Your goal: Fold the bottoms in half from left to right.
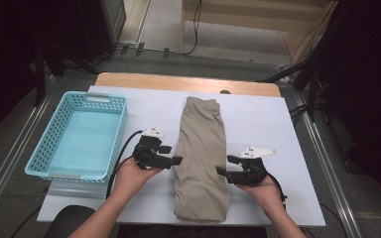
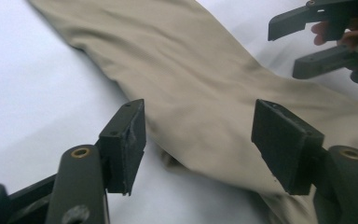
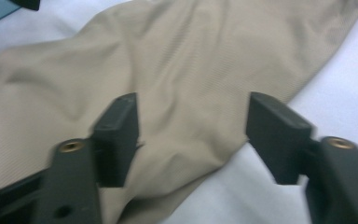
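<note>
A folded khaki garment (image 1: 202, 148) lies lengthwise on the white table (image 1: 263, 119), running from the far middle to the near edge. My left gripper (image 1: 174, 154) is at the cloth's left edge, held in a hand, with its jaws open and pointing at the fabric. In the left gripper view the garment (image 2: 191, 79) spreads beyond the open left gripper (image 2: 198, 140), and no pad touches it. My right gripper (image 1: 224, 164) faces the cloth's right edge and is open too. The right gripper view has the garment (image 3: 168, 70) under the spread jaws of the right gripper (image 3: 193, 135). Farther off in the left gripper view is the right gripper (image 2: 283, 49).
A turquoise perforated basket (image 1: 120, 130) stands on the table's left side with nothing inside. A wooden board edge (image 1: 178, 81) runs along the far side. Cables trail from both grippers. Metal rails flank the table left and right.
</note>
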A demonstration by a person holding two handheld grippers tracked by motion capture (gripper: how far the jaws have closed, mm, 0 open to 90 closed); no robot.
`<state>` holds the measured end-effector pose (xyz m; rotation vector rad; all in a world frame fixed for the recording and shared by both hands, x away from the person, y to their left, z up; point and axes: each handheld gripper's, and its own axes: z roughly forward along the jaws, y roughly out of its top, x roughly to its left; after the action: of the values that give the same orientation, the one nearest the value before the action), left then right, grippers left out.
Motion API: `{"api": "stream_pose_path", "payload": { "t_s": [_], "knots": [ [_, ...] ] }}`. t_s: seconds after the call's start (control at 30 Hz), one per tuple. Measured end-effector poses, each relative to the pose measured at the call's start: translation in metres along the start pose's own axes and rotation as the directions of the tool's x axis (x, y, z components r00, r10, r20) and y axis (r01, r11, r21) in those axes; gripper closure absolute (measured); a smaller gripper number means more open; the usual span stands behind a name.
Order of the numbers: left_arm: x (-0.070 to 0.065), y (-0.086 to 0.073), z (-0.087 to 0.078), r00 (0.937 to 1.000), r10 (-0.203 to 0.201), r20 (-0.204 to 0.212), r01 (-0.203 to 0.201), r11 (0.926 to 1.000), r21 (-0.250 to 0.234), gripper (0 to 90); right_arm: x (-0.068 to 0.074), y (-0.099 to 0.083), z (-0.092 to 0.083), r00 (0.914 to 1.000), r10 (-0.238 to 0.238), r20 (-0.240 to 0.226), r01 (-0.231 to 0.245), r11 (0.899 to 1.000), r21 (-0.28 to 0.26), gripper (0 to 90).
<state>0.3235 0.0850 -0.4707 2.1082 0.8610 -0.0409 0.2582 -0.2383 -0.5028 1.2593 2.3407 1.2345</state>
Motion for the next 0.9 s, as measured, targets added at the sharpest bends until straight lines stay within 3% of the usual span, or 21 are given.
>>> {"api": "stream_pose_path", "payload": {
  "t_s": [0.17,0.3,0.4,0.53,0.67,0.9],
  "knots": [
    [0.008,0.009,0.011,0.9999,-0.002,-0.010,0.002,1.0000,-0.004,27.1,-0.013,0.007,0.011,0.9988,0.003,0.048,-0.003,1.000,0.001,30.4],
    [0.013,0.018,0.019,0.9988,0.025,-0.043,-0.025,0.9997,-0.002,27.0,-0.023,0.013,0.020,0.9983,-0.003,0.057,0.003,1.000,0.003,34.3],
    [0.022,0.027,0.025,0.9980,0.021,-0.059,-0.020,0.9997,0.014,28.8,-0.030,0.020,0.026,0.9984,0.007,0.056,-0.007,1.000,0.000,36.2],
    [0.033,0.041,0.035,0.9988,0.000,-0.049,0.000,1.0000,-0.003,31.1,-0.038,0.033,0.034,0.9978,0.016,0.064,-0.016,1.000,0.008,37.7],
    [0.041,0.052,0.048,0.9960,0.038,-0.081,-0.037,0.9992,0.012,31.1,-0.047,0.045,0.045,0.9954,0.011,0.095,-0.012,1.000,0.011,37.9],
    [0.057,0.062,0.073,0.9891,0.066,-0.132,-0.061,0.9974,0.038,31.2,-0.071,0.057,0.065,0.9851,0.034,0.169,-0.038,0.999,0.021,38.0]
  ]
}}
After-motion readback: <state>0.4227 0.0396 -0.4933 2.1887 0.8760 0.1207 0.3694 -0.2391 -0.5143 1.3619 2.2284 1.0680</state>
